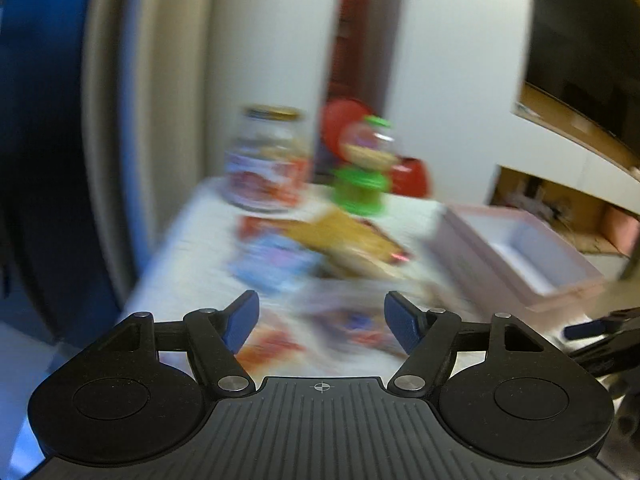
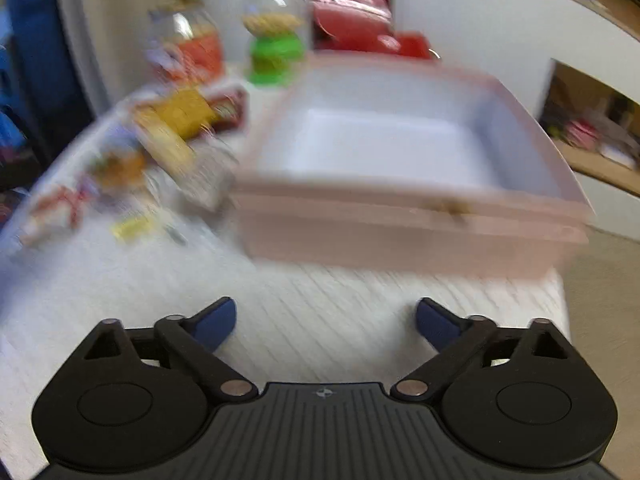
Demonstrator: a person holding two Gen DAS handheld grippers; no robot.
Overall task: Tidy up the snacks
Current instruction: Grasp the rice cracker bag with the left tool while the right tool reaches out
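Pink box (image 2: 400, 160) empty, dead ahead of right tool (image 2: 326, 320). Snack packets (image 1: 320, 248) ahead of left tool (image 1: 322, 320), nearer it. Both tools spread, holding nothing.

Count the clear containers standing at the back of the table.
2: a gold-lidded jar at the back left, and a green-based dispenser just right of it, behind the pink box. Blur may hide others.

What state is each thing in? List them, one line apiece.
left gripper: open, holding nothing.
right gripper: open, holding nothing.
pink box: open, inside looks empty.
snack packets: loose pile on the table, outside the box.
clear jar: upright, lid on, partly filled.
green candy dispenser: upright, partly filled.
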